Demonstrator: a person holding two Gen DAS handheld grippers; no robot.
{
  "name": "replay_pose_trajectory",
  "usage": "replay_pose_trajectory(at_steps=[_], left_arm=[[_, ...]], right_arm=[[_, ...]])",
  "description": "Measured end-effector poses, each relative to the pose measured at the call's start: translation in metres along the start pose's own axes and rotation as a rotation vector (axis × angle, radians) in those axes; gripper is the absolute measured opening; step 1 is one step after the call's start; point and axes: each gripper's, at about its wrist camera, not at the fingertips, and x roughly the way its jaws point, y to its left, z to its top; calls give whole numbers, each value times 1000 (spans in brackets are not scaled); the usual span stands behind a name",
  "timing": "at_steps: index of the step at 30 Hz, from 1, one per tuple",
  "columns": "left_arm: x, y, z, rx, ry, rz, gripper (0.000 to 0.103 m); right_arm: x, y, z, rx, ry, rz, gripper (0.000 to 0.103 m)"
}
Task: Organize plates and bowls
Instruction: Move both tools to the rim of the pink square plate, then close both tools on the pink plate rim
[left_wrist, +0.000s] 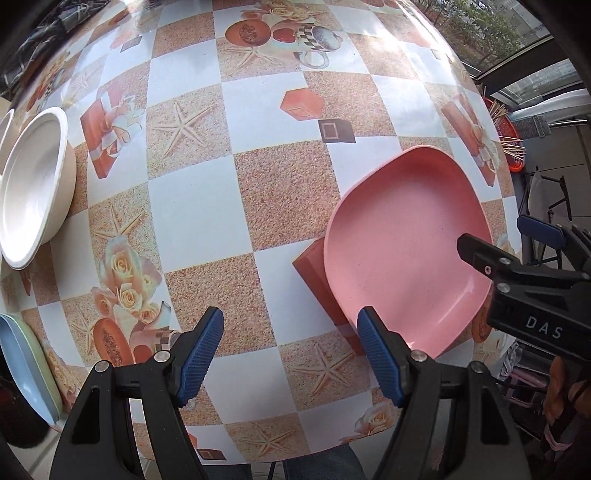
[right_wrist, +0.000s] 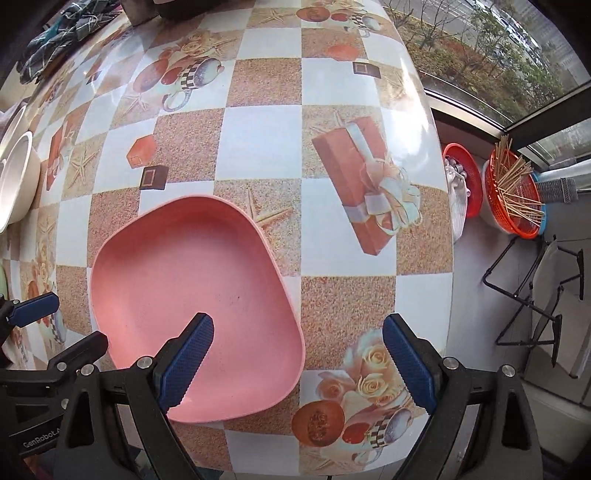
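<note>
- The bench (left_wrist: 295, 122) fills both views under a glossy checkered cloth; its middle is a wide open stretch between the dishes at the left and the one at the right.
- Its right edge (right_wrist: 441, 229) drops to a floor holding two red baskets (right_wrist: 517, 199), one full of sticks, and a black folding frame (right_wrist: 535, 295) nearer the camera.
- The pink plate (right_wrist: 192, 306) lies flat near the bench's near right corner, its front rim close to the near edge, with bare cloth on every side.
- A white bowl (left_wrist: 35, 184) sits at the far left edge, a second pale rim just beyond it, well apart from the pink plate.
- A blue plate (left_wrist: 26, 369) stacked on a green one lies at the near left corner, partly cut off by the left wrist view.
- The right gripper (right_wrist: 299, 363) hangs over the pink plate's right side, jaws apart and empty; one blue pad (right_wrist: 188, 363) is over the plate's inside, the other past its rim over the cloth.
- The left gripper (left_wrist: 290, 358) hangs over bare cloth just left of the pink plate, jaws apart with nothing between them; its right pad (left_wrist: 378, 356) overlaps the plate's near-left rim in the picture.
</note>
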Motion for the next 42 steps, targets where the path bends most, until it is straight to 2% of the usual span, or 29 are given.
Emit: replay_pose_trajectory(at_steps=[5, 8, 10, 12, 16, 18, 25, 31, 33, 34, 35, 36, 37, 39, 42], left_arm=[[18, -12, 9, 0, 23, 21, 78], [25, -19, 14, 5, 28, 37, 78], [33, -30, 21, 20, 26, 47, 78], [36, -32, 26, 29, 28, 52, 78], [41, -36, 39, 75, 29, 72, 78], [42, -40, 46, 119, 23, 89, 78], [42, -32, 62, 130, 6, 96, 78], [47, -48, 80, 146, -7, 99, 79], [40, -41, 67, 158, -1, 90, 78], [40, -43, 67, 176, 3, 88, 72], [37, -45, 63, 201, 0, 84, 66], [35, -49, 59, 232, 0, 76, 50], [36, -52, 54, 262, 9, 101, 51], [39, -47, 49, 269, 23, 93, 51], [40, -34, 39, 288, 31, 102, 50]], right_arm=[[18, -1, 7, -32, 10, 33, 92], [28, -4, 6, -31, 28, 65, 68], [31, -8, 4, -27, 8, 61, 64], [30, -7, 1, -8, -1, 80, 50], [28, -1, -7, 46, -4, 99, 44], [29, -2, -13, 79, -1, 128, 33], [32, -5, -28, 170, -16, 161, 33], [36, -18, -29, 217, -8, 183, 32], [37, -18, -28, 225, 2, 187, 32], [37, -18, -28, 224, 12, 190, 32], [37, -15, -29, 223, 24, 193, 26], [37, -8, -30, 227, 38, 215, 23], [38, -5, -34, 238, 52, 225, 23], [38, 3, -45, 251, 70, 212, 23], [39, 18, -59, 270, 95, 251, 23]])
